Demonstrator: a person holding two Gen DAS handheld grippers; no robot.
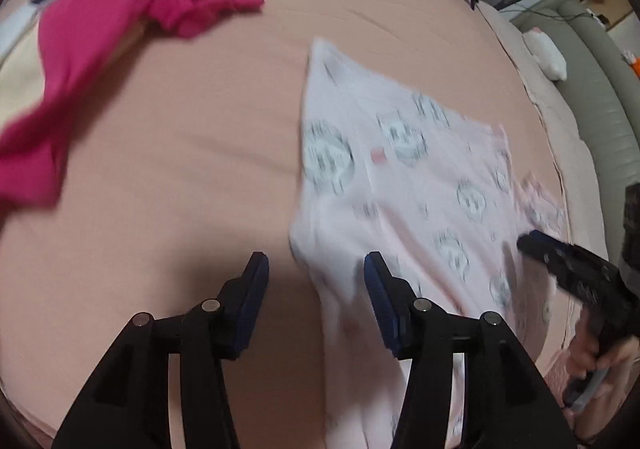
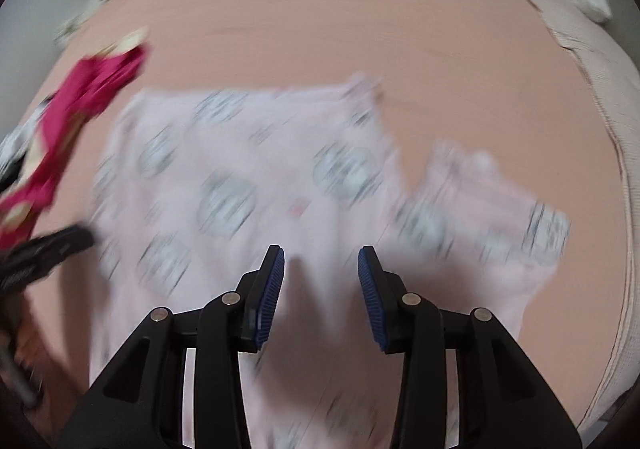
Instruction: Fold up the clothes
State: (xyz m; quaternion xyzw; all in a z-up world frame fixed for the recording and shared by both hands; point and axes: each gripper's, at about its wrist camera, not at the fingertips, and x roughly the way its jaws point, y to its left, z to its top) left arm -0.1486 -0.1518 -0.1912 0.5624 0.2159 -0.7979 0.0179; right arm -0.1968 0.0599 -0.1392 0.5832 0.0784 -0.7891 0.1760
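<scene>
I see a pale pink garment (image 1: 400,185) printed with grey-and-white round motifs, a magenta garment (image 1: 100,49), a salmon-pink bedsheet (image 1: 192,169), and black grippers with blue ribbed pads (image 2: 272,297).

Peach-pink bed sheet (image 1: 208,137), pale pink printed garment (image 1: 400,177) spread flat, crumpled magenta garment (image 1: 100,41) well apart, possibly over cream fabric

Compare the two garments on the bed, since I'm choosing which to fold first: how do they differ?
The pale pink printed garment lies spread mostly flat; the plain magenta garment lies bunched and twisted. The pale one is beneath both open hand-held grippers; the magenta one lies off to the left. Both rest on the salmon bedsheet.
</scene>
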